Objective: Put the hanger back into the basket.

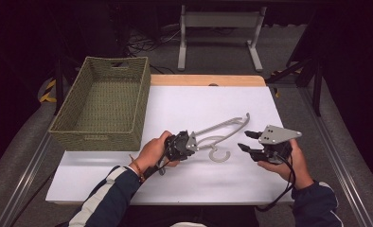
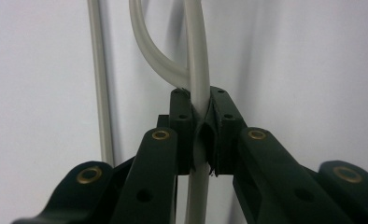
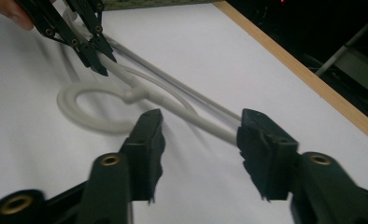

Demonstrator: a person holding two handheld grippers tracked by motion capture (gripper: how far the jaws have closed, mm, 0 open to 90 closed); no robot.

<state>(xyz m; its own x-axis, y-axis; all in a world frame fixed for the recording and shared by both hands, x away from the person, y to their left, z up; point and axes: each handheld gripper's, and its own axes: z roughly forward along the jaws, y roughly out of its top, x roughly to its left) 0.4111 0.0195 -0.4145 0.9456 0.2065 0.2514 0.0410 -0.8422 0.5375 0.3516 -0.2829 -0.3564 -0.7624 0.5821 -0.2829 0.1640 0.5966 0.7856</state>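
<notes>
A grey plastic clothes hanger (image 1: 221,134) lies on the white surface (image 1: 184,106), its long axis running diagonally from near the left claw (image 1: 192,143) up toward the far right, its hook (image 1: 219,156) curling toward the person's side. The left claw (image 2: 200,135) is clamped on one of the hanger's thin bars (image 2: 197,70), pads pressed from both sides. The right claw (image 3: 198,140) stands apart with nothing between its jaws, just beside the hanger's near end (image 3: 210,123). A woven green basket (image 1: 102,101) sits at the surface's far left, holding nothing. No writing can be read on the hanger or claws; the basket's small front label (image 1: 95,137) is too small to read.
</notes>
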